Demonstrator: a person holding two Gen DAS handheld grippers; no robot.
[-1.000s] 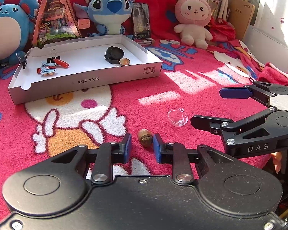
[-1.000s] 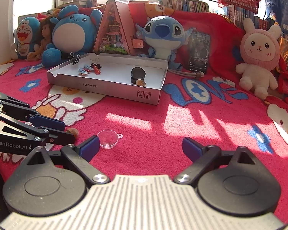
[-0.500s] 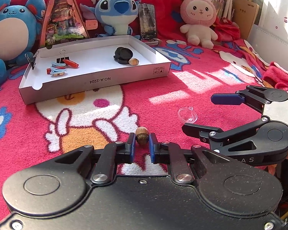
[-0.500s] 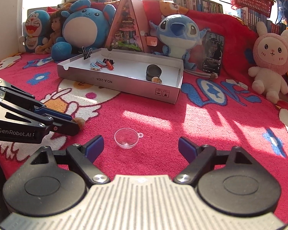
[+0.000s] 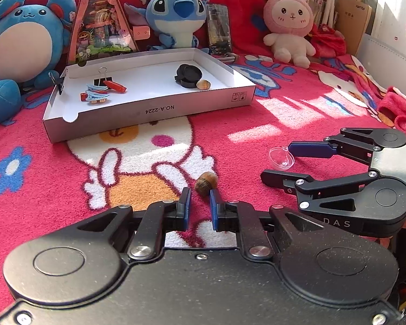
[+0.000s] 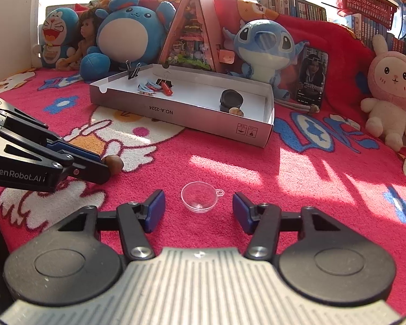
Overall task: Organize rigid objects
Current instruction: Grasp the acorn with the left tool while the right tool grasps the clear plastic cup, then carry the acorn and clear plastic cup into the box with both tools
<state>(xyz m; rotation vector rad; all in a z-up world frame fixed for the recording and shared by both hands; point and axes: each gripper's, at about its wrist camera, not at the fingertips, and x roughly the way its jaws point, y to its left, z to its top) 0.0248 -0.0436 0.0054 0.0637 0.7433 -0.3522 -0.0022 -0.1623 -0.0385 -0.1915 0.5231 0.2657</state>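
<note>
Left wrist view: the left gripper [image 5: 199, 195] has its blue pads clamped on a brown acorn [image 5: 206, 183] at their tips, over the red blanket [image 5: 54, 189] near its front edge. Right gripper [image 6: 199, 208] jaws are closing around a clear plastic half-dome [image 6: 199, 197] — the pads stand apart from it on both sides. Farther back, the white cardboard tray [image 5: 149, 111] holds clips, a black case and another acorn.

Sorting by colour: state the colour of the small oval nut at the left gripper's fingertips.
Brown, with a darker fuzzy cap: the small oval nut shows best in the left wrist view.
</note>
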